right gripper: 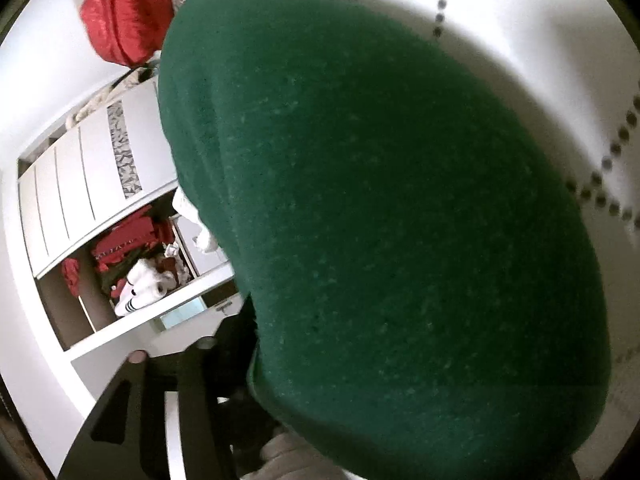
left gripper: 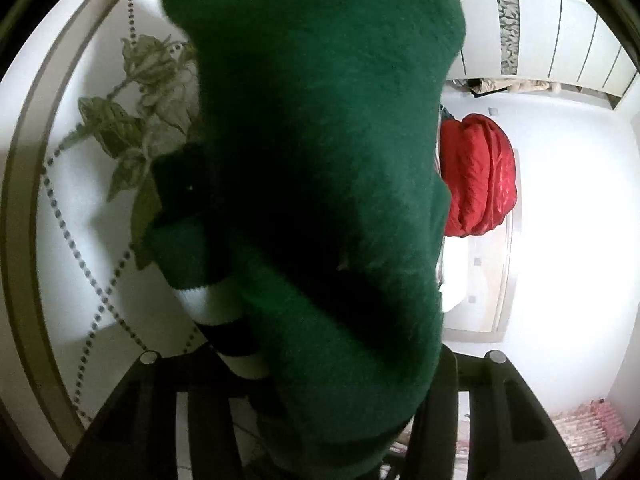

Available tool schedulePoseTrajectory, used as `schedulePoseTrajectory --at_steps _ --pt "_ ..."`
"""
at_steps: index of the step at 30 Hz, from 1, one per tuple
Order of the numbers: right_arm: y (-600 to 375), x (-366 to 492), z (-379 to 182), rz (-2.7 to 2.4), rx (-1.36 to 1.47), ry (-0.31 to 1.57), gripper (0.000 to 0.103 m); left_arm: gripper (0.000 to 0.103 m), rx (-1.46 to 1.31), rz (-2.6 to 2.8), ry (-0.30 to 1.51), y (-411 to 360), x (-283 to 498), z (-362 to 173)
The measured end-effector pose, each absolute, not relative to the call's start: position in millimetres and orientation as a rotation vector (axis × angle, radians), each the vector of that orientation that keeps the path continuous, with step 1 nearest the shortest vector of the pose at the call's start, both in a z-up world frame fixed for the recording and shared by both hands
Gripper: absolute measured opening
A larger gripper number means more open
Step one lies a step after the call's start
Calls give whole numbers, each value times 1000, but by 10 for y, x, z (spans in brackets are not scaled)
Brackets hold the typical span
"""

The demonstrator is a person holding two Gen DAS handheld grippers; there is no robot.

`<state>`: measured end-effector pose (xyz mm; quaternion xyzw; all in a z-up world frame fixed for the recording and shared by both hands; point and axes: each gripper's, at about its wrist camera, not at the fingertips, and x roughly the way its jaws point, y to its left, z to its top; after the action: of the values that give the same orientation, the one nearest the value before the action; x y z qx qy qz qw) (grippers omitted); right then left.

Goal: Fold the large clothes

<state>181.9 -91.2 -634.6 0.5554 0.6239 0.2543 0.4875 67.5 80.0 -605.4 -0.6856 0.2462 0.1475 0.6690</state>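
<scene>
A dark green sweater [left gripper: 320,160] hangs close before the left wrist camera and fills the middle of that view. Its sleeve with white and dark stripes [left gripper: 216,312] dangles at the lower left. The bunched cloth runs down between the fingers of my left gripper [left gripper: 322,360], which close on it. In the right wrist view the same green sweater [right gripper: 400,220] covers the centre and right, hiding one finger of my right gripper [right gripper: 312,360]. The visible finger [right gripper: 136,360] stands free of the cloth, with a gap beside it.
Under the sweater lies a white bed cover with dotted lines and a leaf print [left gripper: 72,240] [right gripper: 520,40]. A red bundle [left gripper: 476,176] [right gripper: 120,12] lies on it. Behind stands a white wardrobe [left gripper: 560,40] [right gripper: 80,184], with red clothes and a white toy in an open shelf [right gripper: 136,276].
</scene>
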Motion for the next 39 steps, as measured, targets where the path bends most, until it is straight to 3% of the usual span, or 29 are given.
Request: schedulePoseTrajectory --at_steps 1,4,5,7,10,21,26,33,39 --pt "-919 1832 -6374 601 1351 1503 74 45 -1542 327 563 797 704 -6057" --pt "-915 1915 -6442 574 1432 1410 73 43 -1525 304 581 825 772 -6043" --pt "-904 1952 -6440 569 1473 1371 55 40 -1517 296 587 847 745 -6057" --pt "-887 2030 -6387 574 1481 1339 36 40 -1492 288 595 884 836 -6000" --pt "-798 2229 -6041 600 1381 1308 29 39 -1482 266 578 947 953 -5866" --pt "-1007 2892 -4662 718 1287 1134 27 39 -1382 102 506 996 2052 -4854" --pt "-1139 3683 -3992 722 1261 1003 27 39 -1355 -16 489 811 2915 -4548" --pt "-1815 4723 -3483 682 1240 834 27 39 -1325 -180 489 311 4262 -4479" --pt "-2588 5583 -3584 613 1229 727 27 39 -1282 -316 541 -216 5387 -4863"
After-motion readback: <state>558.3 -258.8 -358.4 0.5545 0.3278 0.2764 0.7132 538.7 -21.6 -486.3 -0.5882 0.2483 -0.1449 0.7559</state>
